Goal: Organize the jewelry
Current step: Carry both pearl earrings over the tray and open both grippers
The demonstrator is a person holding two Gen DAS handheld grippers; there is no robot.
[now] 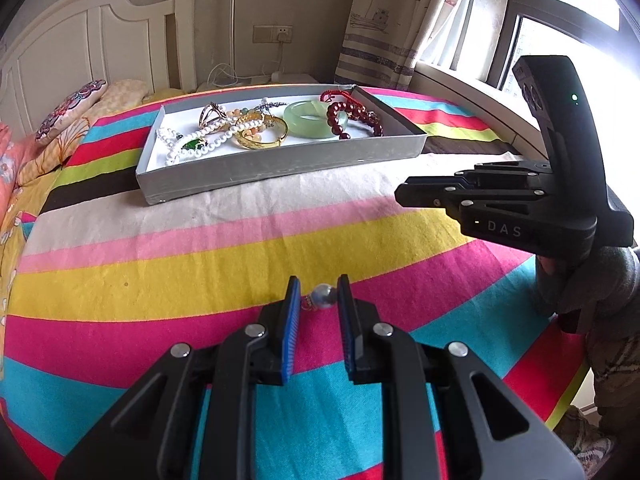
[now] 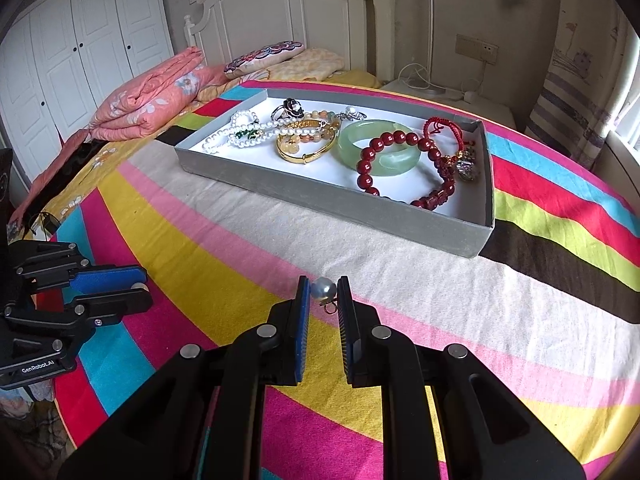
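Observation:
My left gripper [image 1: 319, 285] is shut on a pearl earring [image 1: 323, 296] with a small ornate cap, just above the striped bedspread [image 1: 160, 272]. My right gripper [image 2: 323, 285] is shut on a second pearl earring [image 2: 324, 289] whose small metal loop hangs below it. Each gripper shows in the other's view: the right gripper [image 1: 400, 194] at the right, the left gripper [image 2: 143, 283] at the left with a pale pearl at its tips. Beyond both lies a grey tray [image 2: 320, 200] holding a pearl necklace [image 2: 240, 136], a gold bangle [image 2: 308, 152], a jade bangle [image 2: 360, 140] and a red bead bracelet [image 2: 400, 140].
The grey tray [image 1: 260, 168] sits across the far part of the bed. Folded pink bedding [image 2: 152, 96] and pillows [image 2: 264, 56] lie by the white headboard [image 2: 280, 4]. A window [image 1: 560, 20] and curtain [image 1: 380, 20] are on the right. A person's sleeve [image 1: 616, 280] holds the right gripper.

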